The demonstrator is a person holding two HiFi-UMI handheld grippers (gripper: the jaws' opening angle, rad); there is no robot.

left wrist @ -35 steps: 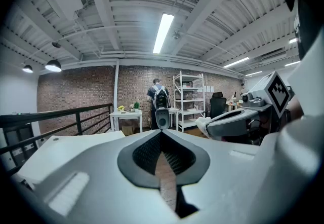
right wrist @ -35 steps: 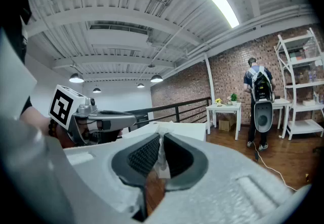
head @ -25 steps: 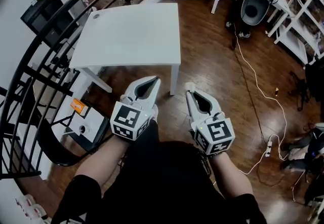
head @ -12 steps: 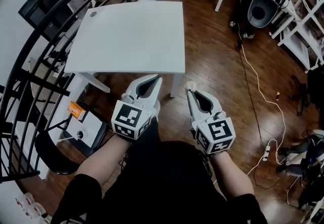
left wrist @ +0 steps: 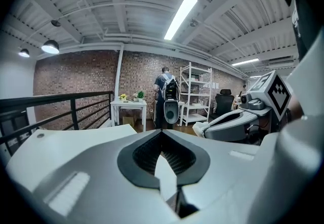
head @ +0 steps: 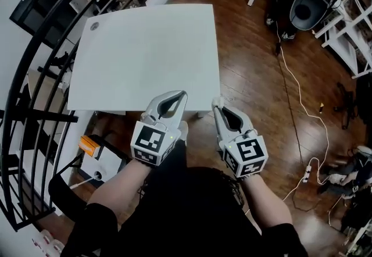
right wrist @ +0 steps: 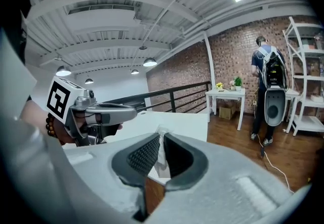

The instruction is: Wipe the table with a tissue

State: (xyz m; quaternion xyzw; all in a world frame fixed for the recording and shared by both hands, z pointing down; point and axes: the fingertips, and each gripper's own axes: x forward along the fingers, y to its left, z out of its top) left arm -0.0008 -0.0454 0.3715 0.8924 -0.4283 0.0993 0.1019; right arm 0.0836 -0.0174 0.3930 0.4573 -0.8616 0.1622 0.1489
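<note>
One mezzanine room, brick-walled, with a dark wooden floor [head: 256,75], a black railing [head: 35,70] curving along the left, white shelving [head: 349,29] at the far right and a white cable [head: 293,87] trailing across the boards. One white surface [head: 145,52], roughly square, bare apart from a small round mark [head: 95,26] near its far left corner; its near edge lies just ahead of both sets of fingers. Two hand-held grippers, side by side and close to the body. Left gripper [head: 179,96]: fingers together, nothing between them, tips over the near edge. Right gripper [head: 217,104]: fingers clamped on the tissue [right wrist: 161,149], tips just off the near right corner. One tissue, white, crumpled, a small tuft standing proud of the tips, not yet touching the surface. Judgement: the surface lies forward and to the left of the tissue, so the right gripper should carry it down and inward.
</note>
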